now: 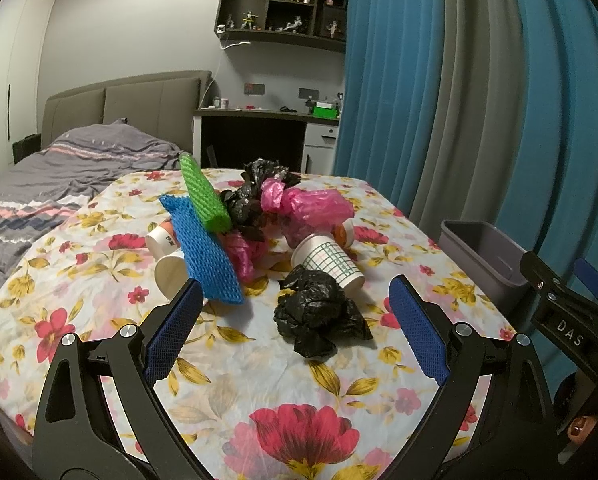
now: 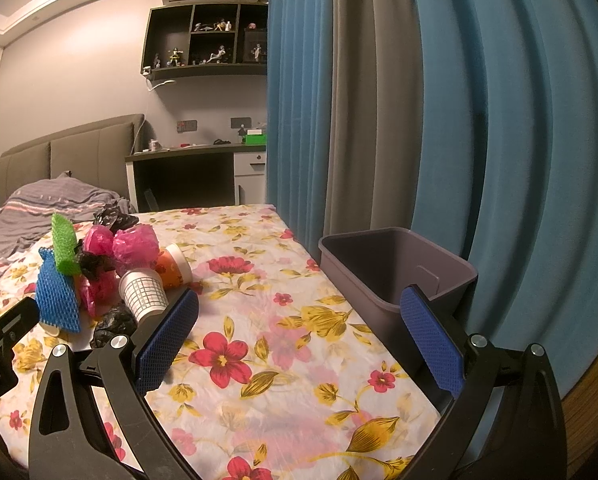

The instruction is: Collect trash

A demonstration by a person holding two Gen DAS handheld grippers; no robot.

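Observation:
A pile of trash lies on the floral tablecloth [image 1: 283, 380]: a crumpled black bag [image 1: 319, 316], a grid-patterned paper cup [image 1: 331, 262], pink bags [image 1: 307, 204], a green foam net [image 1: 203, 196], a blue foam net [image 1: 207, 256] and other paper cups [image 1: 171, 274]. My left gripper [image 1: 295, 300] is open, its jaws on either side of the black bag, just short of it. My right gripper [image 2: 299, 312] is open and empty over bare cloth, right of the pile [image 2: 111, 264]. A grey bin [image 2: 395, 272] stands at the table's right edge.
Blue and grey curtains [image 2: 419, 120] hang right behind the bin. A bed [image 1: 59, 168] lies to the left beyond the table. A desk [image 1: 259, 120] and a wall shelf stand at the back.

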